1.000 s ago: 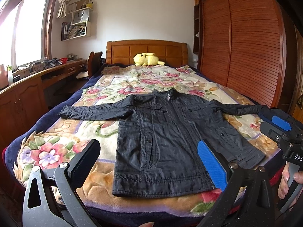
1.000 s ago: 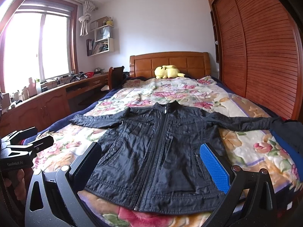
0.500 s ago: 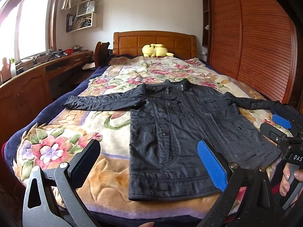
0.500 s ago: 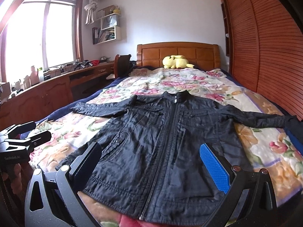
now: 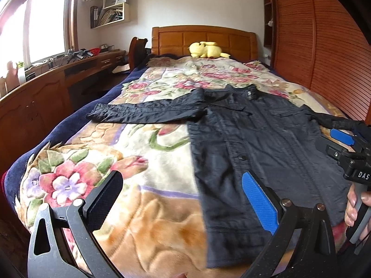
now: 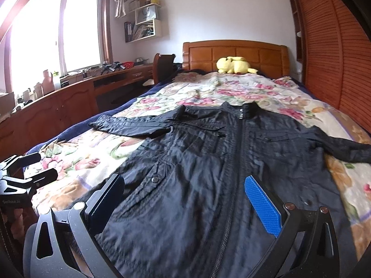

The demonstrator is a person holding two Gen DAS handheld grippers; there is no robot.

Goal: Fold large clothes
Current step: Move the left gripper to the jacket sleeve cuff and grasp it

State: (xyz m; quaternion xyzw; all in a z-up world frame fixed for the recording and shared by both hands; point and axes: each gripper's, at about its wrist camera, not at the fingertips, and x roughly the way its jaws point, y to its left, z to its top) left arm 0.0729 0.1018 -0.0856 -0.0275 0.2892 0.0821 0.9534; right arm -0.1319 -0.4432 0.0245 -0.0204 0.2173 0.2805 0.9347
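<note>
A black jacket [image 6: 231, 162] lies face up, zipped, spread flat on the floral blanket [image 5: 139, 143], filling the centre and lower right of both views, with its 2 sleeves stretched toward the left and right edges. The left gripper [image 5: 183, 199] hovers near the hem with jaws apart, holding nothing. The right gripper [image 6: 185, 199] does the same over the lower front. The fabric looks thin, soft and slightly slick, so it should drape and slide rather than hold a crease. Likely holds: a sleeve cuff [image 6: 97, 124] or the hem corners.
</note>
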